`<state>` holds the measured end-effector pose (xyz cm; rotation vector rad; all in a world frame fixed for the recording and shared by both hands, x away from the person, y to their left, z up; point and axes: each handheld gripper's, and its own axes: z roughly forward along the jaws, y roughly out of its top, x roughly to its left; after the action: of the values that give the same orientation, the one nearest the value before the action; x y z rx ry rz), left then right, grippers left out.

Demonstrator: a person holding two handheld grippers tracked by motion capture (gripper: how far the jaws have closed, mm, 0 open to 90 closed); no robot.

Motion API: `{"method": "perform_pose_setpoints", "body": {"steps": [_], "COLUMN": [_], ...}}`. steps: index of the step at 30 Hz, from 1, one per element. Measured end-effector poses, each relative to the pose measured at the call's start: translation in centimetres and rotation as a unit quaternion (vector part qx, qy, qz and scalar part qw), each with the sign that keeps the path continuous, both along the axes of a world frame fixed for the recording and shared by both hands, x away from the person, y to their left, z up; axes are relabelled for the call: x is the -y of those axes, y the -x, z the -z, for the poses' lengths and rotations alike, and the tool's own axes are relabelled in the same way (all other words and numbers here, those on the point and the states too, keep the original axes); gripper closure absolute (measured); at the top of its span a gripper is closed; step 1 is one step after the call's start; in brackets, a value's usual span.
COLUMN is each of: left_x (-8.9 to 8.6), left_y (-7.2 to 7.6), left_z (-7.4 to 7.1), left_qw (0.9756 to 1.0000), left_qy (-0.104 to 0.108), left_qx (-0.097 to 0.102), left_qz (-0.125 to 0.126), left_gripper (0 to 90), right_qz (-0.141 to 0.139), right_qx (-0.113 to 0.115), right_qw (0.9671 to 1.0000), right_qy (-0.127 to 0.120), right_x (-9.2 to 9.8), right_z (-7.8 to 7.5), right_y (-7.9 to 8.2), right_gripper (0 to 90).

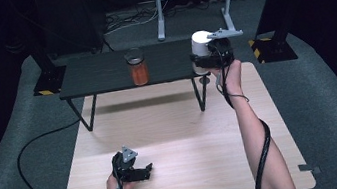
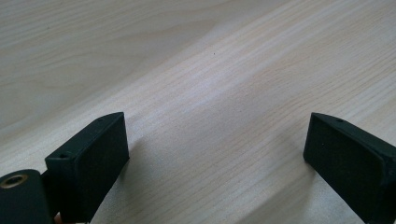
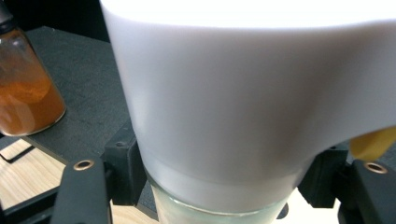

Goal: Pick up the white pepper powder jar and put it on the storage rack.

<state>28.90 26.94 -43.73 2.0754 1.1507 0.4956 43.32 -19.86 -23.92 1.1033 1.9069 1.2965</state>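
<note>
High view: the right gripper (image 1: 208,61) is up at the right end of the black shelf (image 1: 98,74), jaws clamped on a white-topped container (image 1: 200,44). Its base sits at or just over the shelf's right end; whether it touches the shelf yet or hangs a hair above, I cannot tell from here. An orange jar (image 1: 138,67) is already standing on the shelf, well to the left of the container.

In the right gripper view the container (image 3: 233,107) looms close, white cap above, a clear glassy body below, the black jaws pinching that lower part from both sides. The orange jar (image 3: 25,98) stands off to the left on the shelf (image 3: 88,79).

The left gripper (image 1: 140,172) rests low on the wooden table (image 1: 186,122), well in front of the shelf, jaws wide apart with nothing between them; the left gripper view gives bare wood grain (image 2: 210,93) between the two black jaws.

My read: one jar is shelved, the second is at the shelf and gripped. What looks left is to settle it down beside the jar, let go and draw the hand back.
</note>
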Motion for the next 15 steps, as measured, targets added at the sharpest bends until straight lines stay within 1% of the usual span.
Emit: {"method": "perform_pose_setpoints", "body": {"steps": [15], "left_x": [0.0], "left_y": [0.0], "left_z": [0.0], "left_qw": [1.0], "left_qy": [0.0], "left_qx": [0.0], "left_qz": [0.0], "left_gripper": [6.6], "right_qz": [0.002], "right_qx": [0.0], "right_qw": [1.0], "right_qy": [0.004], "right_x": [-0.18], "right_z": [-0.02], "right_y": [0.02], "right_gripper": [29.5]}}
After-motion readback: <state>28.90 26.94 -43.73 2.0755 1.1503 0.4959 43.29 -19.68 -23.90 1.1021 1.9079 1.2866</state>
